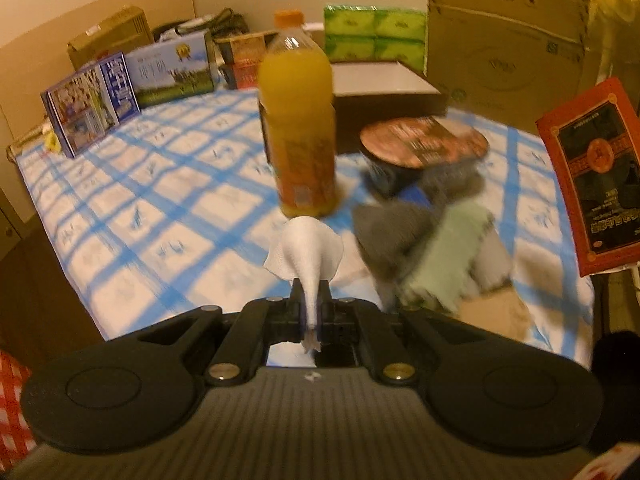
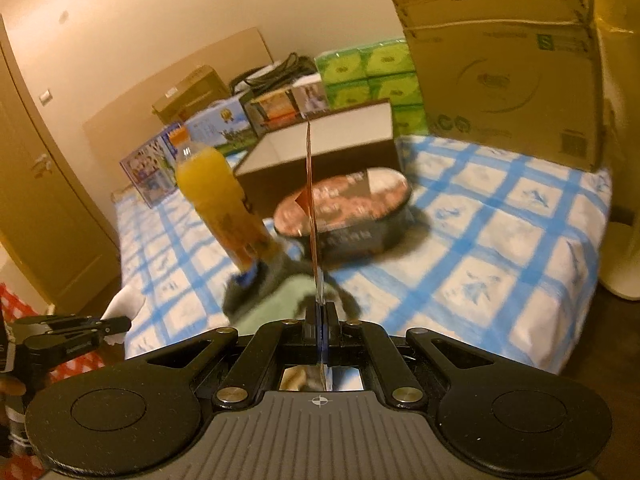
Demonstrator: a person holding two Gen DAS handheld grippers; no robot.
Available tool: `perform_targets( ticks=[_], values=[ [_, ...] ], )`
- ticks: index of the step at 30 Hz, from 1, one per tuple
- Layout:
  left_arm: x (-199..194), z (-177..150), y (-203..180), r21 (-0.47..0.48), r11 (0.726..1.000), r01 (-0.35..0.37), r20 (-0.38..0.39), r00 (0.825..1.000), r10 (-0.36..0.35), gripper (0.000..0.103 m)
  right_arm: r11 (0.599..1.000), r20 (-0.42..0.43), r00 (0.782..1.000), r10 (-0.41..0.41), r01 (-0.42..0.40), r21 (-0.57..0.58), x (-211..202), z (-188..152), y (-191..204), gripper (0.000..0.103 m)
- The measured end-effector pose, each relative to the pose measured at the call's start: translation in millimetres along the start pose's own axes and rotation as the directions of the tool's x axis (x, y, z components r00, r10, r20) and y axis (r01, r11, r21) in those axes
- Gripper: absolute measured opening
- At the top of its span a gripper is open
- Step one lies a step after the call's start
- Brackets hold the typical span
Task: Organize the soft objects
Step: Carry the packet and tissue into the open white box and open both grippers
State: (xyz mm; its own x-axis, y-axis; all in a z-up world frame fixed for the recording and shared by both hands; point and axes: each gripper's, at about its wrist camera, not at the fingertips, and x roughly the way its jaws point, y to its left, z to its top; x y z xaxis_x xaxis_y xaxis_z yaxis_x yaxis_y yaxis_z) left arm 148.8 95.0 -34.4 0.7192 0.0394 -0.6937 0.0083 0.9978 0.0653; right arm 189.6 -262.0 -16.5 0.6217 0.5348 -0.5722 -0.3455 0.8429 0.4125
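The left hand-held gripper [image 1: 314, 300] pinches a white tissue [image 1: 306, 250] and the right hand-held gripper [image 2: 320, 316] clamps a red packet [image 2: 311, 200] edge-on, probably clearing the cloth pile [image 1: 424, 256] just ahead.

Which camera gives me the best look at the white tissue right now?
The left wrist view: the white tissue fans out from the shut left gripper, sharp and centred. The right wrist view shows only a white scrap beside that gripper at the frame's left edge.

Juice bottle [image 1: 297, 120] left of noodle bowl [image 1: 424, 148], cloth heap [image 1: 424, 248] before both, cardboard box [image 1: 504, 40] behind.
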Motion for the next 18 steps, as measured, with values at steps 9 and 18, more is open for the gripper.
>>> perform_targets(
  ticks=[9,18],
  values=[
    [39,59,51,0.037,0.999,-0.015,0.051,0.999,0.013,0.004,0.998,0.001,0.998,0.066,-0.066,0.012,58,65,11,0.001],
    [88,101,88,0.089,0.996,-0.01,0.079,0.997,0.003,0.004,0.996,0.017,0.996,0.082,-0.083,0.028,126,116,15,0.001]
  ],
)
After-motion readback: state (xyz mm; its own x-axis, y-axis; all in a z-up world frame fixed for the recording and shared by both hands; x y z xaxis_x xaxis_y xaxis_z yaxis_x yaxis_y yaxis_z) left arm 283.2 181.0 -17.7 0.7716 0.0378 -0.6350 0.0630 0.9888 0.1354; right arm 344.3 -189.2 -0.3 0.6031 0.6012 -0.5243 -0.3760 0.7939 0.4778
